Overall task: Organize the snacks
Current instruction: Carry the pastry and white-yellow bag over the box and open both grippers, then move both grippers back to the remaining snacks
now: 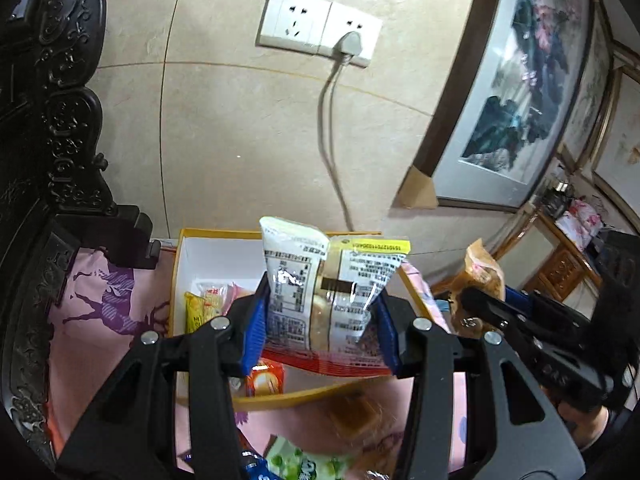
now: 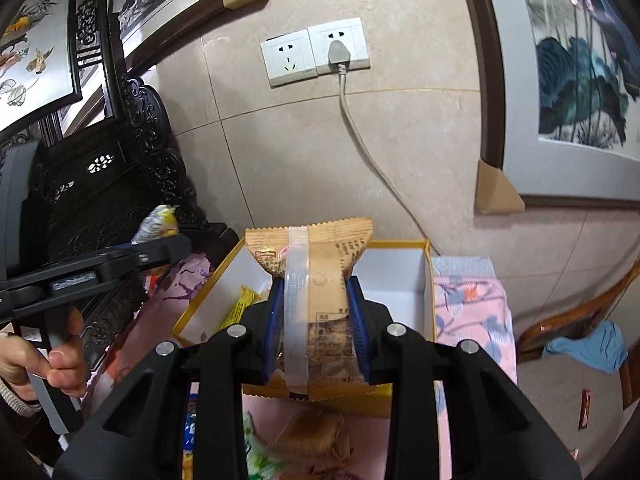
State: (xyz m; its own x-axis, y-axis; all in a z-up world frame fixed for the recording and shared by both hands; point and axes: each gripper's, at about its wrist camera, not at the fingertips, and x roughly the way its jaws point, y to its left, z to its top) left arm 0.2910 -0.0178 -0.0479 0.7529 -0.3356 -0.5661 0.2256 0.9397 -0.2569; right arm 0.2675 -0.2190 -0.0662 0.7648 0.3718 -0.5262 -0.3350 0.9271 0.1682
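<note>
Both grippers hold snacks upright above the near edge of the yellow-rimmed box point(image 1: 208, 256): the left gripper point(image 1: 320, 320) clamps a white packet point(image 1: 316, 280), the right gripper point(image 2: 316, 332) a brown packet point(image 2: 320, 276), the box lying just ahead and below.

No legible text on packets point(image 1: 328, 292).

A double wall socket point(image 1: 318, 28) sits on the beige tiled wall point(image 1: 248, 128), a grey plug's cable point(image 1: 326, 120) trailing down from it. To its right hangs a framed lotus painting point(image 1: 516, 80); dark carved wooden furniture point(image 1: 60, 100) stands left, over a pink patterned cloth point(image 1: 100, 320)
</note>
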